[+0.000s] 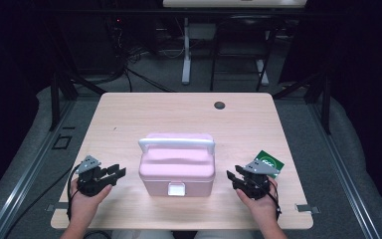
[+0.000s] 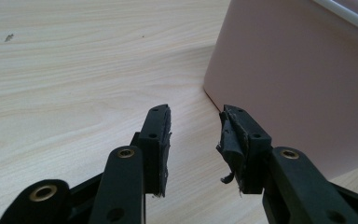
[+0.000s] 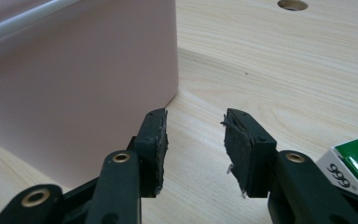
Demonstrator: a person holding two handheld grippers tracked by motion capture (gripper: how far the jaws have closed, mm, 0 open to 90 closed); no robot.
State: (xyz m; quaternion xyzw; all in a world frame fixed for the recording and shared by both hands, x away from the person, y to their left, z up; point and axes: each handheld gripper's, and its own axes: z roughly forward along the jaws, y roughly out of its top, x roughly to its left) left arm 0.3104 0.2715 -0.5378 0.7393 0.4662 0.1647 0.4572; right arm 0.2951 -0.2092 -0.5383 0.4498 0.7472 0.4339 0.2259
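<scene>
We see a closed pink box (image 1: 177,169) on the counter (image 1: 129,119), contents hidden; left tongs (image 1: 118,173) and right tongs (image 1: 232,176) flank it, both spread, empty.

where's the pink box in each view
high view: pink box at table centre, between both tools.
left gripper view: its side wall fills the upper right.
right gripper view: its wall fills the upper left.
Shared landmark: the white handle along its top.
</scene>
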